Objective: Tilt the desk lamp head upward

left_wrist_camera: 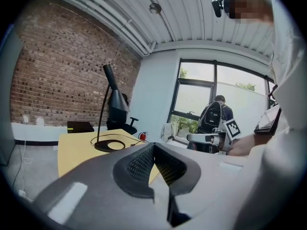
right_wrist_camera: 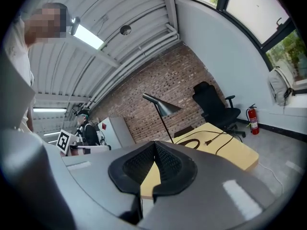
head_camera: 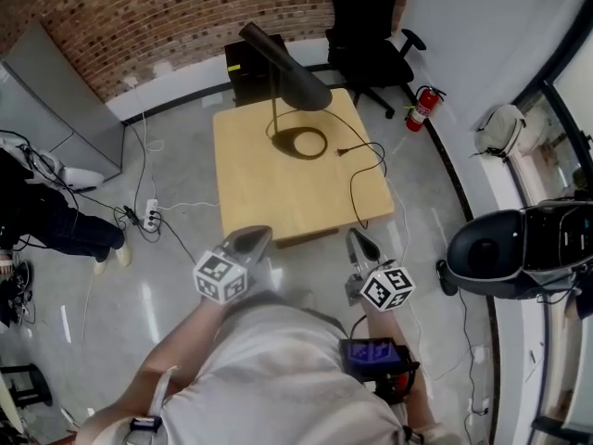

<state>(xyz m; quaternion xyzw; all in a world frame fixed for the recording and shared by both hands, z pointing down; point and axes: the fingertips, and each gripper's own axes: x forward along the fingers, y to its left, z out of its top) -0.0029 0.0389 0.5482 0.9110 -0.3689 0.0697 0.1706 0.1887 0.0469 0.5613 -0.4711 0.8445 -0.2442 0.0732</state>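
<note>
A dark desk lamp [head_camera: 287,68] stands at the far end of a light wooden table [head_camera: 259,188], its cone head pointing down over a ring base [head_camera: 302,143]. In the left gripper view the lamp [left_wrist_camera: 109,97] rises above the table; in the right gripper view the lamp head [right_wrist_camera: 163,107] sits on a thin stem. My left gripper [head_camera: 252,240] and right gripper [head_camera: 362,245] hover short of the table's near edge, both shut and holding nothing. Both are well apart from the lamp.
The lamp's black cord [head_camera: 363,170] trails across the table and off its right side. A black office chair [head_camera: 371,35] and a red fire extinguisher [head_camera: 422,108] stand behind the table. A power strip [head_camera: 150,213] with cables lies on the floor at left. A person [left_wrist_camera: 218,116] stands by the window.
</note>
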